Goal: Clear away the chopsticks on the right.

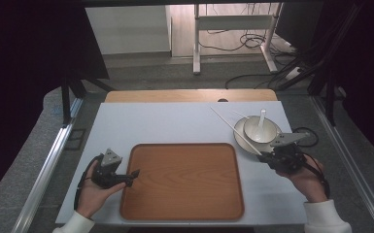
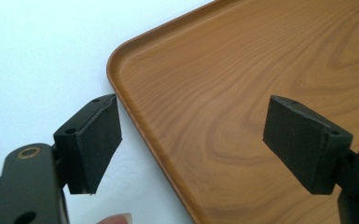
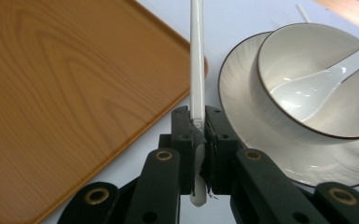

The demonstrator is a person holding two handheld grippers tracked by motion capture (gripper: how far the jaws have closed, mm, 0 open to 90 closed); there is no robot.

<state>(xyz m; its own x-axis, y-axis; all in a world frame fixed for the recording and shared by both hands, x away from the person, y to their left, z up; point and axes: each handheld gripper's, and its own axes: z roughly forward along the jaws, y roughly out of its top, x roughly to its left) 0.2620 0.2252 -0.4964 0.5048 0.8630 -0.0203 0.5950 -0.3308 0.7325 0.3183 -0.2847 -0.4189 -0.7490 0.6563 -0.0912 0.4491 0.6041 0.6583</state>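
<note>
**Chopstick clamped in your right gripper**

Your right gripper (image 3: 197, 135) has its jaws closed tight on one end of the white chopstick (image 3: 196, 60), which juts out over the bench's right side, between the tray's (image 1: 182, 145) right edge and the plate (image 3: 242, 60) holding bowl (image 3: 298, 42) and spoon (image 3: 312, 84). Your left gripper (image 2: 191, 140) gapes wide and empty, straddling the tray's left rim.
</note>
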